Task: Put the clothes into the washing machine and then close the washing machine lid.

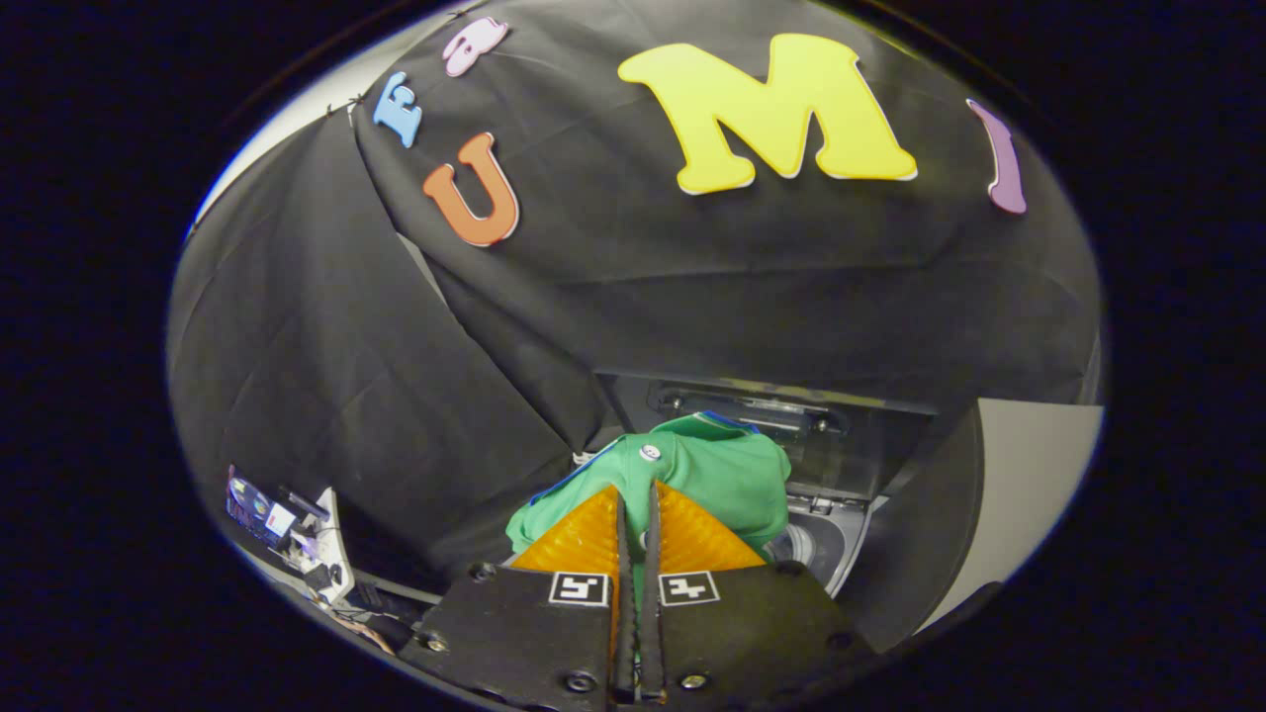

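Pinching a fold of the green garment [722, 470], the claw [636, 519] had its fingers nearly together on the cloth, which bunched just ahead of them in the lower middle of the frame. It hung above the washing machine [826, 539], whose open drum showed at lower right with the raised lid [851, 445] behind, probably so the garment could drop straight in.

Green garment [717, 475] with blue trim, bunched, pinched between the fingers, above the open washing machine [826, 539] just beyond.
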Demonstrator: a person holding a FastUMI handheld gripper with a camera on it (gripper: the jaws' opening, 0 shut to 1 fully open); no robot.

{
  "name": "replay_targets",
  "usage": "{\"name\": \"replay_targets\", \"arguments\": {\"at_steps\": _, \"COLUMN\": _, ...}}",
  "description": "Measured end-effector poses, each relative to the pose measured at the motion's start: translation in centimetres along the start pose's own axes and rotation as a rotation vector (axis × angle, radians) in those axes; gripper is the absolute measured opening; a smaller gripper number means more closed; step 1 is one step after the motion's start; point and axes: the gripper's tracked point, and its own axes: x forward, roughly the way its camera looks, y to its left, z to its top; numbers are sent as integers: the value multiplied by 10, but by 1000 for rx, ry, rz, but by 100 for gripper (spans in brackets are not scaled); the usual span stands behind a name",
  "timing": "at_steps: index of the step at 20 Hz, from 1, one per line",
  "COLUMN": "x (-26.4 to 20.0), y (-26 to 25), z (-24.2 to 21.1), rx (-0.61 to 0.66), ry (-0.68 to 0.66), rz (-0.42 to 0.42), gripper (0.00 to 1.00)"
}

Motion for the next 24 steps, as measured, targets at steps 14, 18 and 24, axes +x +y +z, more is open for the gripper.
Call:
{"name": "replay_targets", "arguments": {"at_steps": 14, "x": 116, "y": -72, "z": -82, "rx": 116, "ry": 73, "rz": -187, "gripper": 6}}
{"name": "replay_targets", "arguments": {"at_steps": 18, "x": 149, "y": -91, "z": -105, "rx": 150, "ry": 100, "rz": -212, "gripper": 6}}
{"name": "replay_targets", "arguments": {"at_steps": 24, "x": 171, "y": -92, "z": -125, "rx": 142, "ry": 138, "rz": -228, "gripper": 6}}
